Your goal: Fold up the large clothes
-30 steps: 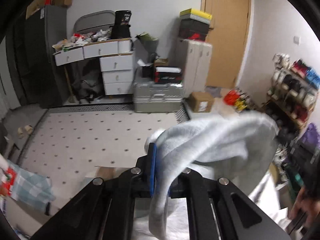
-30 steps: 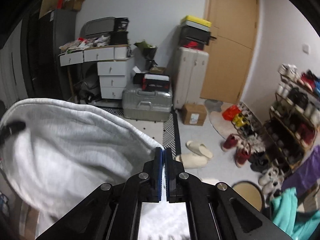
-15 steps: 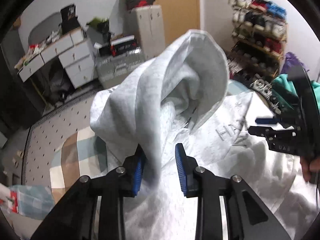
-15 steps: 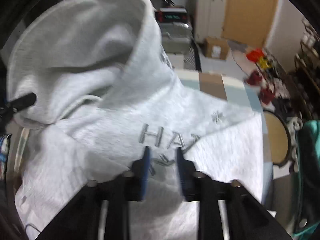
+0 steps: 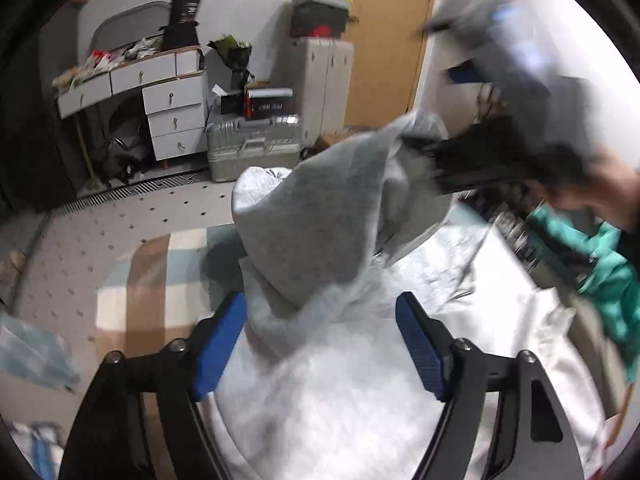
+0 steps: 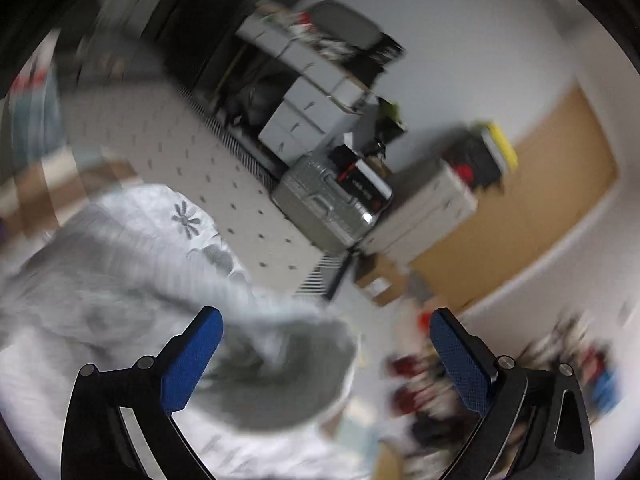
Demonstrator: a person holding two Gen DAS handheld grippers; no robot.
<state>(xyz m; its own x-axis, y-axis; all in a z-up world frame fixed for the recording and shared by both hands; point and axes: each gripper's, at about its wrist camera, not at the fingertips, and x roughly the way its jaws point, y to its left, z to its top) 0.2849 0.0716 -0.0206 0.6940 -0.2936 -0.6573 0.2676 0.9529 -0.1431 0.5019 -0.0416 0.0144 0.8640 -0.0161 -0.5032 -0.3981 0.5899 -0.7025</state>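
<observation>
Left claw (image 5: 320, 334) and right claw (image 6: 326, 350): clenched on the grey hoodie (image 5: 320, 224) a second ago, now released, jaws opening. Hood slumped between left pads; silver suitcase (image 5: 252, 148) and drawers (image 5: 172, 120) behind.

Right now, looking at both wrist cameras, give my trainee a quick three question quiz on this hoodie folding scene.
1. True or false: the left tongs are clamped shut on the grey hoodie.
2. What lies under the hoodie? A) a checked cloth B) a bare wooden floor C) a sink
3. Fill in: the silver suitcase stands in front of a tan ____.

Key: 1 false, both tongs are opening; 2 A; 3 door.
</observation>
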